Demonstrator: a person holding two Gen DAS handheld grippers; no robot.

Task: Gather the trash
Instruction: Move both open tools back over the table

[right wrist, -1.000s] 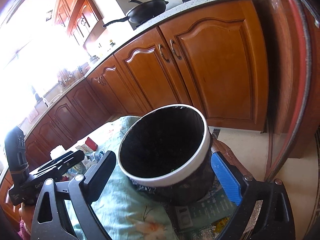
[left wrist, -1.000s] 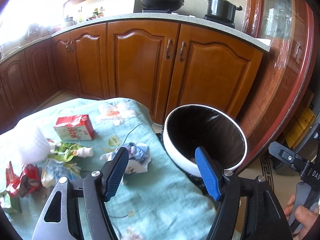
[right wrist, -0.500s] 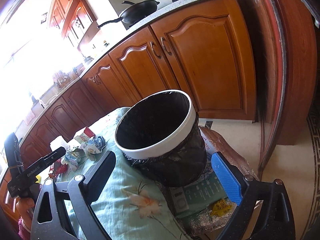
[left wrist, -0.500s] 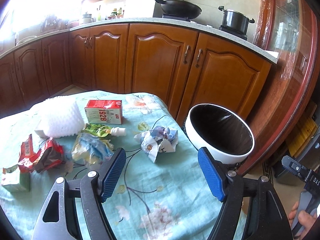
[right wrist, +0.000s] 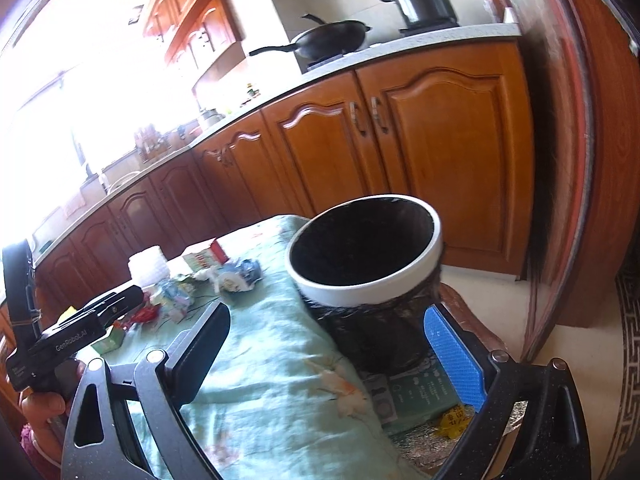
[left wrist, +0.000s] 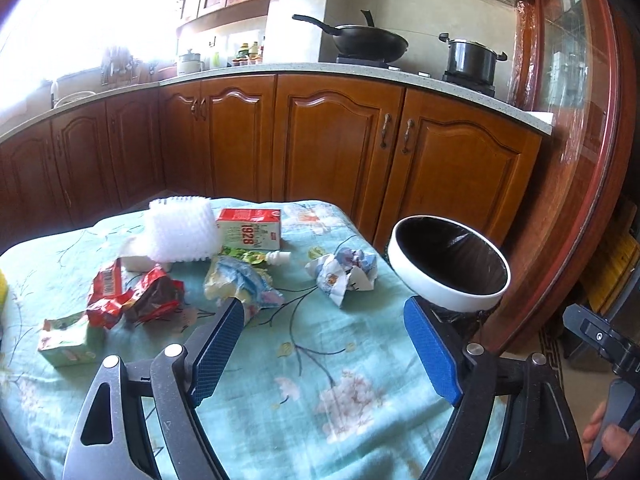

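Trash lies on a teal flowered tablecloth (left wrist: 304, 392): a crumpled paper ball (left wrist: 344, 274), a red-and-white milk carton (left wrist: 249, 234), a pale crumpled wrapper (left wrist: 240, 286), a red wrapper (left wrist: 132, 298), a green box (left wrist: 68, 342) and a white foam piece (left wrist: 182, 230). A white-rimmed bin with a black liner (left wrist: 448, 268) stands beside the table's right edge; it also shows in the right wrist view (right wrist: 366, 258). My left gripper (left wrist: 324, 344) is open and empty, above the cloth, short of the trash. My right gripper (right wrist: 328, 340) is open and empty, near the bin.
Wooden kitchen cabinets (left wrist: 336, 148) run behind the table, with a wok (left wrist: 368, 42) and a pot (left wrist: 472, 58) on the counter. A wooden door frame (left wrist: 580, 200) stands to the right. The bin stands on a stool with printed packaging (right wrist: 420, 392).
My left gripper has pulled back and up from the bin, so more of the table and trash shows. The right gripper has drawn back from the bin.
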